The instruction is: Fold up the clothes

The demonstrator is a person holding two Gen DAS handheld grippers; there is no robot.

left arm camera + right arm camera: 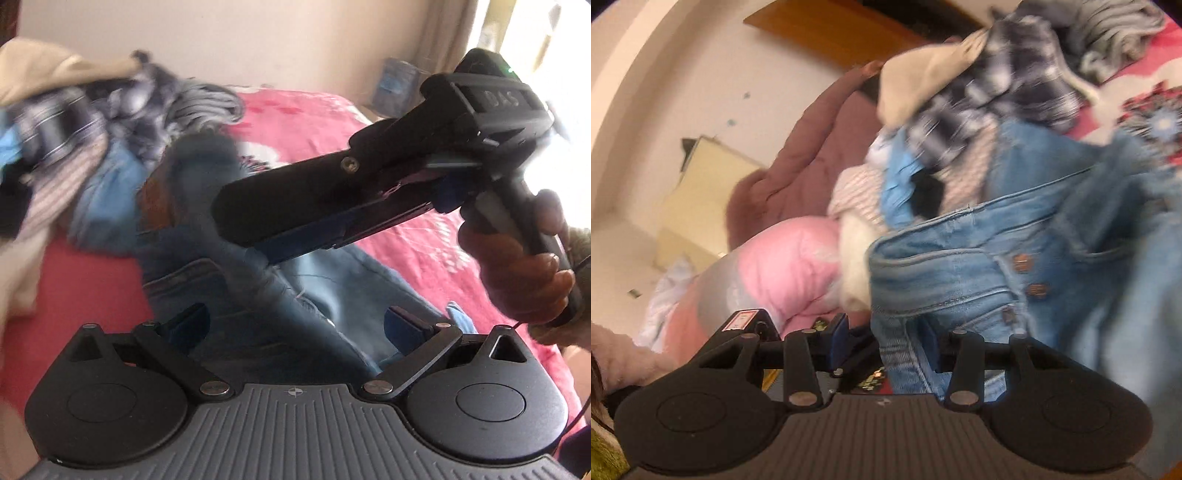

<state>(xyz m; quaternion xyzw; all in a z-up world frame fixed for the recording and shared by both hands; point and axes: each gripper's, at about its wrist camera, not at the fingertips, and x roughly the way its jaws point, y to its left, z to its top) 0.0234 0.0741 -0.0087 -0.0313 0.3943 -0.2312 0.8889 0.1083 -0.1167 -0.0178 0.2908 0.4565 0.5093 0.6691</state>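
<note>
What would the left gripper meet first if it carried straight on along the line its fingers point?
Most likely the blue jeans lying on the pink bed cover just ahead of the left gripper. The right gripper crosses above that line; depth is unclear, so it might be met first.

The right gripper [886, 341] has the waistband of blue jeans [1015, 266] between its part-open jaws, with a heap of mixed clothes [979, 92] beyond and a pink quilt [786, 266] to the left, against a pale wall [701, 74].
</note>
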